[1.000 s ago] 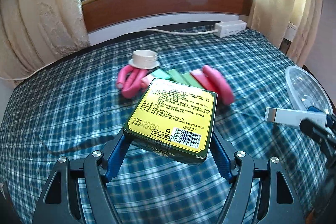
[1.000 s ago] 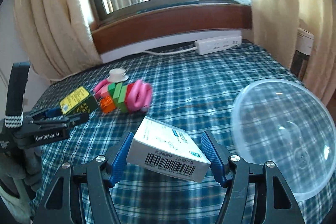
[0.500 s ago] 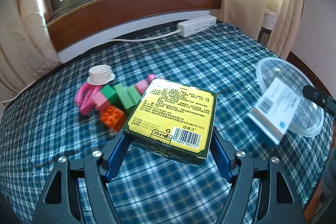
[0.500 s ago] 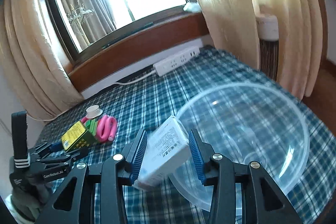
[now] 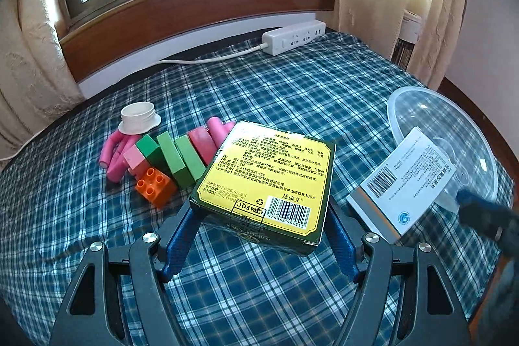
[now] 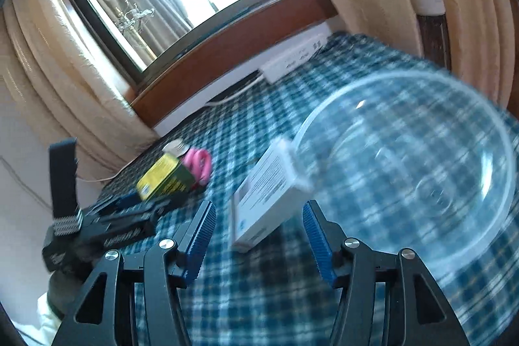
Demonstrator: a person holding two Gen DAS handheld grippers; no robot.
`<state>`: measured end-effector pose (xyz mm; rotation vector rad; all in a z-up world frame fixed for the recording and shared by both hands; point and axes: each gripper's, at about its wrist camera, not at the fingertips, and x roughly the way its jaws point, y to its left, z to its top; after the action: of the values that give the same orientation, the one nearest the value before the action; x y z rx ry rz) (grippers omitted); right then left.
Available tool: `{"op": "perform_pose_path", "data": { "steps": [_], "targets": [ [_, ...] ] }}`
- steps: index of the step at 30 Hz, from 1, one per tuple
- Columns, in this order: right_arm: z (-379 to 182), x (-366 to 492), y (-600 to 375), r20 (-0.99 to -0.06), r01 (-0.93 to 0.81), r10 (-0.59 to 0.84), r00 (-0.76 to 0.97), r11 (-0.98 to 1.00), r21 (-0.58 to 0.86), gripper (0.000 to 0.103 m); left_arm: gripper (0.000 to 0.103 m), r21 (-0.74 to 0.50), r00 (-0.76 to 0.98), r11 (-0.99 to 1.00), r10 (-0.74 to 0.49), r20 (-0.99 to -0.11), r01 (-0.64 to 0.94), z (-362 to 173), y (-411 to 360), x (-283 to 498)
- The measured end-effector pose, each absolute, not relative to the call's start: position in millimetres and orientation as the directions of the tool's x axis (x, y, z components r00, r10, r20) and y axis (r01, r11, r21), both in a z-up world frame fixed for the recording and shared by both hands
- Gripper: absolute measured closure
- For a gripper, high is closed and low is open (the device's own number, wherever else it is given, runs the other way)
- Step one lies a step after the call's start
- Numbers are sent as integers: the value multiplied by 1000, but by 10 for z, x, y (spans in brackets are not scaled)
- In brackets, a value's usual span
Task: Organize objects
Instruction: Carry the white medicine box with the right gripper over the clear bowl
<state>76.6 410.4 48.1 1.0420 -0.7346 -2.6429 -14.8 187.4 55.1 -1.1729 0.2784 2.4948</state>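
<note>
Right tool point(image 6: 258, 231) has just opened, white box point(image 6: 266, 196) resting half on the clear bowl's point(image 6: 454, 255) rim; left tool point(image 5: 261, 226), clenched on the yellow box point(image 5: 269, 180), should carry it fully over the rim before letting go.

Black left gripper point(image 5: 262, 235) frame, blue ribbed pads point(image 5: 178, 240) (silver screws).

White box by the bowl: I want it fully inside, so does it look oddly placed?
Yes. The white box leans tilted across the clear bowl's rim, one end on the checked cloth. The right tool has just opened off it.
</note>
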Motion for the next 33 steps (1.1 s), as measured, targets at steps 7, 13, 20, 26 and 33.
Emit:
{"op": "perform_pose_path", "data": {
  "steps": [7, 13, 20, 26, 33],
  "targets": [
    [237, 558, 3939, -639, -42, -376, -670, -841, 539, 43, 29, -7, -575, -910, 269, -773, -415, 513, 1775, -153],
    [131, 338, 3978, -653, -126, -356, -668, -811, 571, 44, 29, -29, -571, -909, 285, -770, -415, 501, 1667, -180],
    [147, 216, 3881, -642, -106, -361, -676, -815, 569, 73, 29, -40, -569, -913, 287, -771, -406, 487, 1580, -209],
    [440, 348, 3827, -586, -25, -338, -736, -852, 522, 83, 29, -33, -578, -913, 285, -765, -407, 527, 1598, -185],
    [702, 501, 4254, -507, -53, -287, -813, -830, 555, 83, 29, -9, -578, -893, 298, -760, -450, 589, 1830, -121]
  ]
}}
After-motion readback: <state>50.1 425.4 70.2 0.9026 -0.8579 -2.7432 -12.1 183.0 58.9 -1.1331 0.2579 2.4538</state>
